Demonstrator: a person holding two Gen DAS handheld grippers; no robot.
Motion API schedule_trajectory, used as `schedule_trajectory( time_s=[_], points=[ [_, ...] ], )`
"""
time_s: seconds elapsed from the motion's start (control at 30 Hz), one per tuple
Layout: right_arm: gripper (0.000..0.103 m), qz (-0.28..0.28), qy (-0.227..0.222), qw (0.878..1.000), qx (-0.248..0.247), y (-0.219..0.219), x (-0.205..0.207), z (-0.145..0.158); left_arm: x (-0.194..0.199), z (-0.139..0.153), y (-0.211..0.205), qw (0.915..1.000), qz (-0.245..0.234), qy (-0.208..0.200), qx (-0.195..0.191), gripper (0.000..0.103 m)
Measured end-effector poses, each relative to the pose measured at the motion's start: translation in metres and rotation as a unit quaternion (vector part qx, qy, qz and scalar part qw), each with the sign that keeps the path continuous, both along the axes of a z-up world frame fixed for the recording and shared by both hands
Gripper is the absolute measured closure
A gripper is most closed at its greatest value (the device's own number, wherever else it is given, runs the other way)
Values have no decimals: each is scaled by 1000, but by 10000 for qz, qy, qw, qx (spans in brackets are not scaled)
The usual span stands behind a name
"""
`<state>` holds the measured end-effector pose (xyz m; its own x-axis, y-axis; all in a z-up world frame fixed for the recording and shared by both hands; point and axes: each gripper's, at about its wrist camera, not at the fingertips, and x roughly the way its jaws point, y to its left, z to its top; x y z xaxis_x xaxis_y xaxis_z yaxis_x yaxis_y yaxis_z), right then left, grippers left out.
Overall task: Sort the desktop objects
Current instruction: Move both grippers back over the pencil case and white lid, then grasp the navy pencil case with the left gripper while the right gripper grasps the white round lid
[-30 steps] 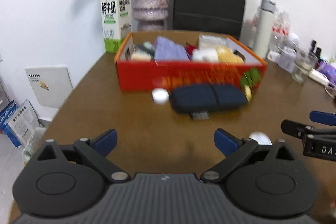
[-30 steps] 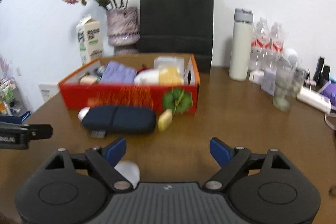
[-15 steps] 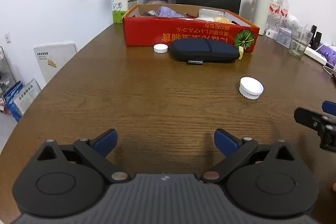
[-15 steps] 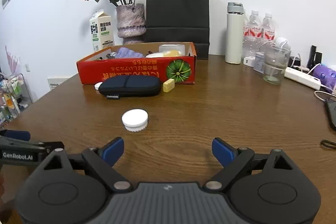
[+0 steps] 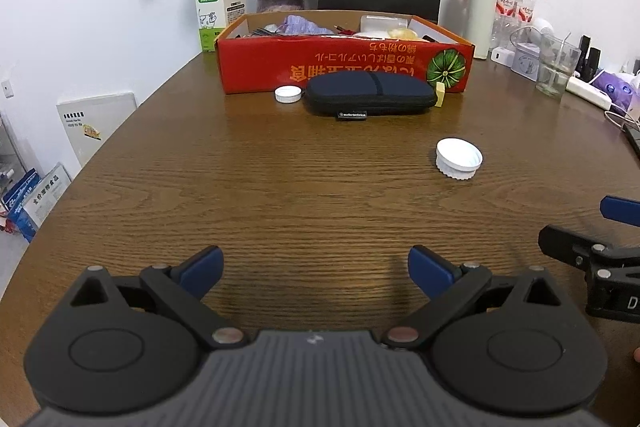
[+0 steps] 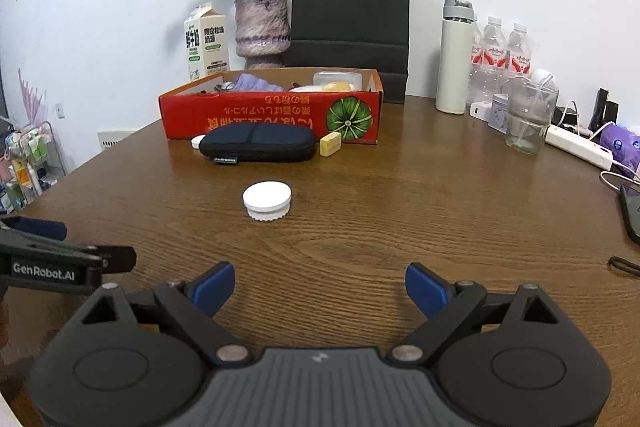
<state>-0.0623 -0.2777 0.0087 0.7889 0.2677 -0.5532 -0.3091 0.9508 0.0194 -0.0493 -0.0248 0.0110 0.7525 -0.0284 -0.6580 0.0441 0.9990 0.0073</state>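
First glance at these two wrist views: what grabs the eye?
The bright red cardboard box at the far middle of the wooden table, filled with assorted items, stands out first. Right in front of it lies a dark navy zip case, with a small yellow block at its right end. Alone on bare wood, nearer the cameras, sits a large white ribbed cap, ahead of both open grippers.

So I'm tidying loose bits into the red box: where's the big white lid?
The big white lid lies alone on the wooden table, left of centre in the right wrist view, nearer the camera than the dark zip case fronting the red box.
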Motion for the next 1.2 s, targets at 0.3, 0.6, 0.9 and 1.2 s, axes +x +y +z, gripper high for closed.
schedule_trajectory(
  time_s=[0.3, 0.6, 0.9, 1.2],
  points=[
    [11, 314, 206, 9989, -284, 22, 20, -2, 10, -5, 11, 9999, -76, -51, 48, 4],
    [32, 694, 398, 9962, -352, 64, 72, 1, 66, 22, 28, 9977, -271, -622, 3, 8],
    [64, 314, 584, 9977, 135, 48, 119, -6, 168, 27, -22, 9941, -966, -469, 129, 5],
    [64, -194, 497, 9952, 819, 7, 126, -11, 215, 5, -63, 9685, -2297, -451, 851, 0]
  ],
)
